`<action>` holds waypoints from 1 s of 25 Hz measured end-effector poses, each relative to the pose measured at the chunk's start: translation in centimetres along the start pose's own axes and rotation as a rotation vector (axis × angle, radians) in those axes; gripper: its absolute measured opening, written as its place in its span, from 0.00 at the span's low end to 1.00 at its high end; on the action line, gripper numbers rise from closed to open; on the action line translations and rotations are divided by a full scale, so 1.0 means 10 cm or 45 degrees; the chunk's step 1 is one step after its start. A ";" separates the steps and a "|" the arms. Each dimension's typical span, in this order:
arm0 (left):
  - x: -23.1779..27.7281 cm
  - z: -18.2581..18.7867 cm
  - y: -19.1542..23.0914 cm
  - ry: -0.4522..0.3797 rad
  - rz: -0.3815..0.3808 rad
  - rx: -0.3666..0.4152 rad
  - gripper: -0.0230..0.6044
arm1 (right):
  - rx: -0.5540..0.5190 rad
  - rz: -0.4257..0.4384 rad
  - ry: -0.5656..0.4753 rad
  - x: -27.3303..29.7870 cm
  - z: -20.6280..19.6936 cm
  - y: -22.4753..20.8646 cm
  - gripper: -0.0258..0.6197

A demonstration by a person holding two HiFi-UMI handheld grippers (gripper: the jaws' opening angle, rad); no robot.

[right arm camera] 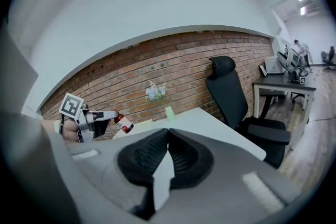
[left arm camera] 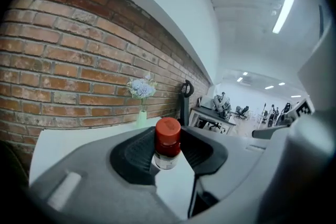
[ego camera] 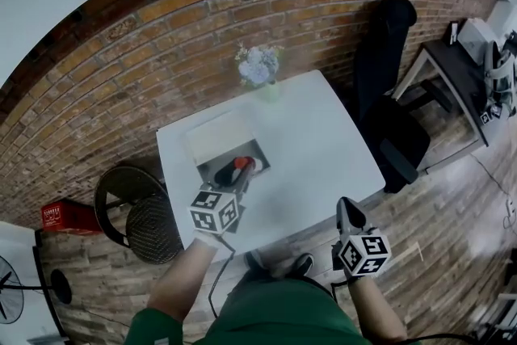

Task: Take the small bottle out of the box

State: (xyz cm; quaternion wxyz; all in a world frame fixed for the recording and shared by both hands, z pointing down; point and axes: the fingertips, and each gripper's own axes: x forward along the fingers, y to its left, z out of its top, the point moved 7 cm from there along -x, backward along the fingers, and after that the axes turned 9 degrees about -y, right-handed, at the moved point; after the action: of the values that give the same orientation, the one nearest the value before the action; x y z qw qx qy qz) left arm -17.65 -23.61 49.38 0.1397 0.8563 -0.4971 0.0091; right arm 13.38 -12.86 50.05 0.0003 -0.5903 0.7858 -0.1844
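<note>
While my left tongs (ego camera: 236, 178) clamp the small bottle (left arm camera: 168, 136) above the box (ego camera: 216, 135), the right tongs (right arm camera: 167, 136) pressed together and empty, I judge setting it on the surface (ego camera: 315, 141) comes next.

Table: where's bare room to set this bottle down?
Bare: the right half of the table, from the box to the edge by the chair. Crowded: the left side, with the box, the left claw holding the bottle, the vase at the back.
</note>
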 end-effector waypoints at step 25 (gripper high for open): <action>-0.53 0.50 -0.37 -0.251 -0.108 -0.426 0.28 | -0.228 0.122 -0.136 0.29 0.57 0.34 0.04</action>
State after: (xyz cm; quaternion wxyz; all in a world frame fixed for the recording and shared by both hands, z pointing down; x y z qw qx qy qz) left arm -17.81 -18.66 42.95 0.2310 0.8381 -0.4663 -0.1635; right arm 10.61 -16.42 44.40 -0.0019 -0.5588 0.8253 -0.0816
